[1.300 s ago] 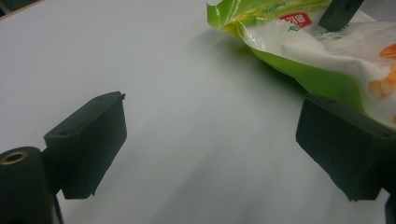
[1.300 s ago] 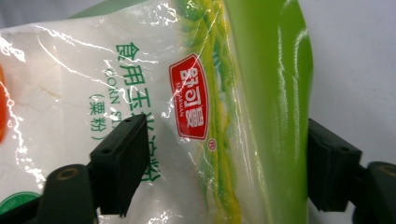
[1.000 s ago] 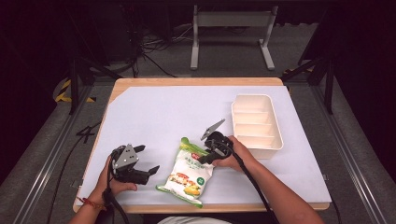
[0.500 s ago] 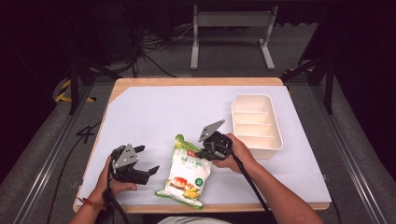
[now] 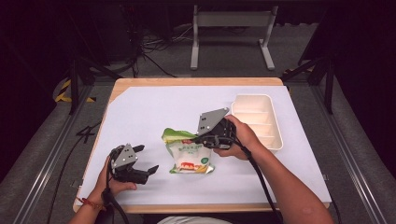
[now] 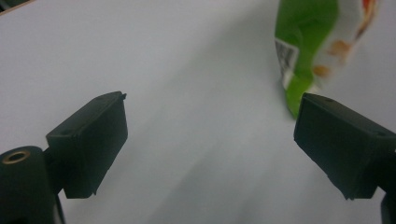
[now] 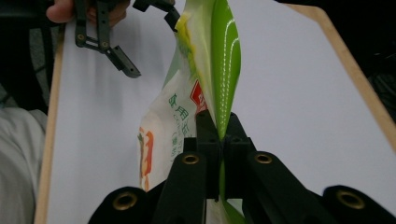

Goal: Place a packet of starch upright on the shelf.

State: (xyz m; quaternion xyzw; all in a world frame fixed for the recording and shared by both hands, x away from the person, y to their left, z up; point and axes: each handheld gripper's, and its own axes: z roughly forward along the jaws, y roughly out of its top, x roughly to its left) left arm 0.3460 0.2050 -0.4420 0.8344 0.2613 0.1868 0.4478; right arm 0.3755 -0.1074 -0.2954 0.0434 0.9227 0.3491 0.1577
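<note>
A green and white snack bag [image 5: 189,156] stands half raised in the middle of the white table, its lower end still on the surface. My right gripper [image 5: 201,138] is shut on the bag's green top edge and holds it up. In the right gripper view the bag [image 7: 205,70] is pinched between the black jaws of the right gripper [image 7: 218,126]. My left gripper [image 5: 149,170] rests near the table's front left, open with nothing in it, its jaws towards the bag. From the left gripper [image 6: 210,135], the bag's green corner [image 6: 308,42] lies just beyond the right jaw.
A cream tray [image 5: 275,135] with several compartments stands right of the right hand. The table's wooden edge [image 5: 196,81] runs along the back. The left gripper [image 7: 149,35] is seen beyond the bag in the right gripper view.
My right gripper has risen and drawn back, pulling the bag's top end up off the table so the bag no longer lies flat. The left gripper has stayed put.
</note>
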